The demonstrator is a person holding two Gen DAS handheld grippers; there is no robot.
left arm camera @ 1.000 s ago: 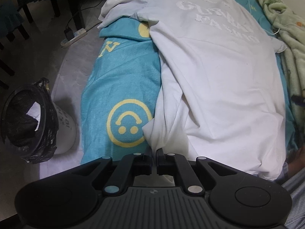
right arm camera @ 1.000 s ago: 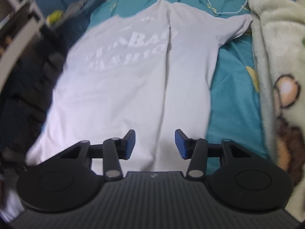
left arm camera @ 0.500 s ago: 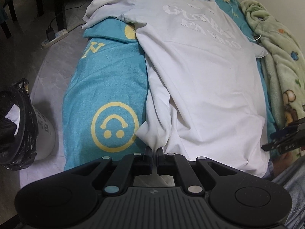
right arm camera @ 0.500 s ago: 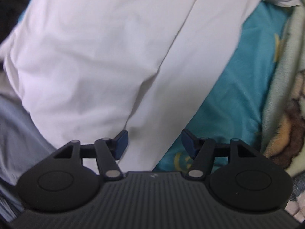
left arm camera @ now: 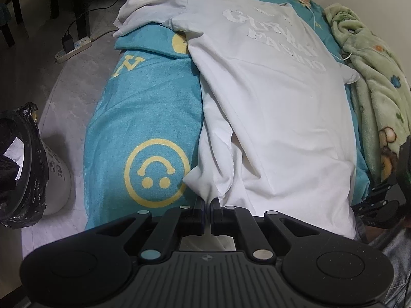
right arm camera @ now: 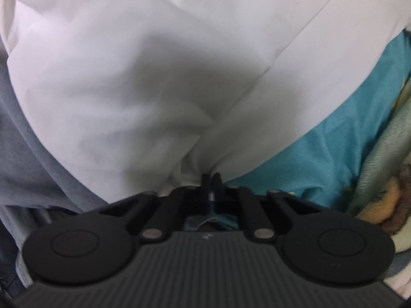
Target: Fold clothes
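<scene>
Pinching white cotton T-shirt [left arm camera: 269,107] hem corners | left tongs [left arm camera: 207,205], right tongs [right arm camera: 211,179] both clenched on it | ready to lift and fold away from tongs

floor [left arm camera: 77,97]: pale grey | power strip [left arm camera: 74,48] | lined bin [left arm camera: 28,174] | dim room

bed [left arm camera: 143,107] in teal smiley-print sheet; white t-shirt [left arm camera: 277,107] spread flat on it, green fleece blanket [left arm camera: 372,82] alongside.
</scene>
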